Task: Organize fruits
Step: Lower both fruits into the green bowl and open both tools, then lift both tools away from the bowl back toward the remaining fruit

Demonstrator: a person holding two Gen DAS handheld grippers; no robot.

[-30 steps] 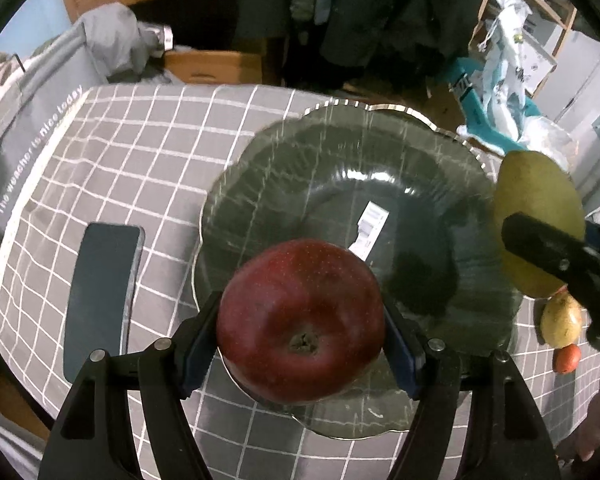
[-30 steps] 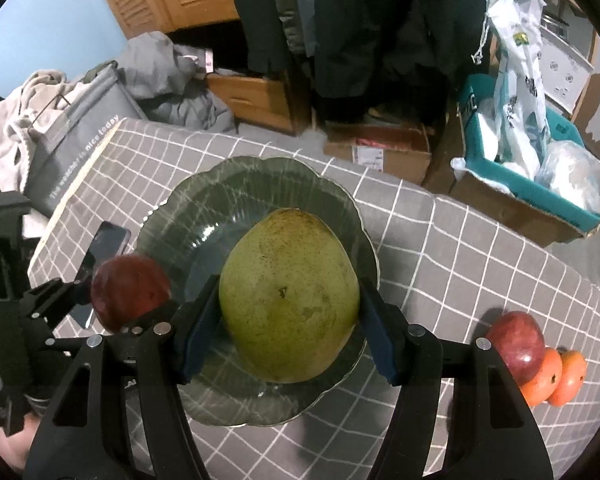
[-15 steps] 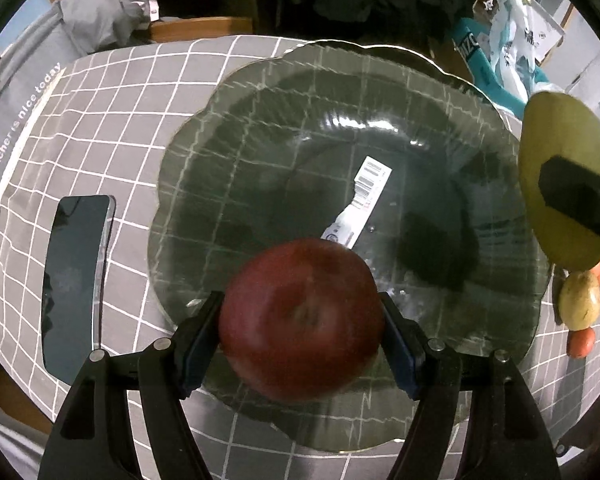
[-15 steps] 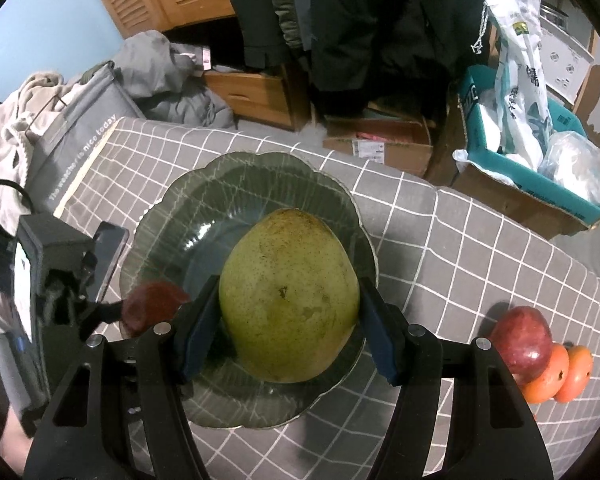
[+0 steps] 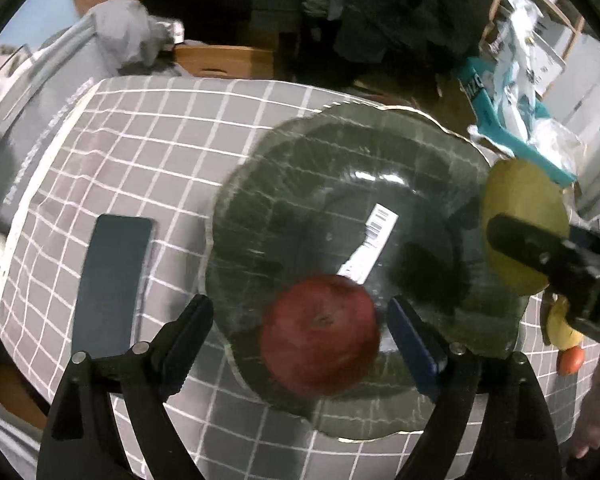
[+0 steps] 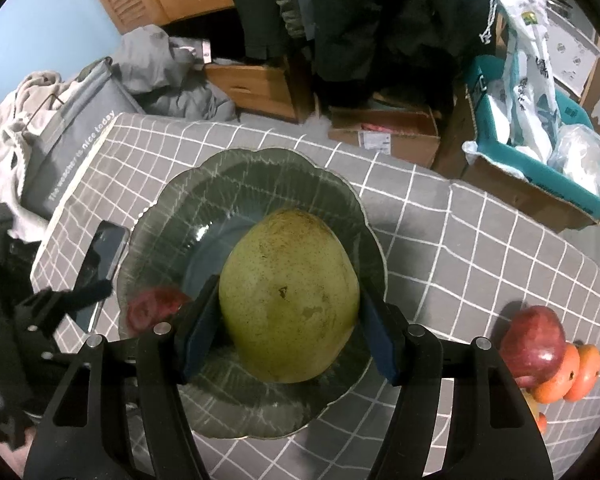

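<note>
red apple (image 5: 320, 346) lies loose on green plate (image 5: 340, 152), left wrist view | left gripper (image 5: 300, 316) jaws spread wide, clear of it | right wrist view: right gripper (image 6: 288, 312) clamps green pear (image 6: 290, 296) above plate

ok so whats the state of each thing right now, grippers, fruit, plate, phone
left gripper: open, its fingers apart from the apple
dark red apple: released, lying near the plate's edge
right gripper: shut on the pear
large green pear: held over the plate
scalloped dark green glass plate: flat on the checked cloth
dark flat phone: lying beside the plate, screen off
</note>
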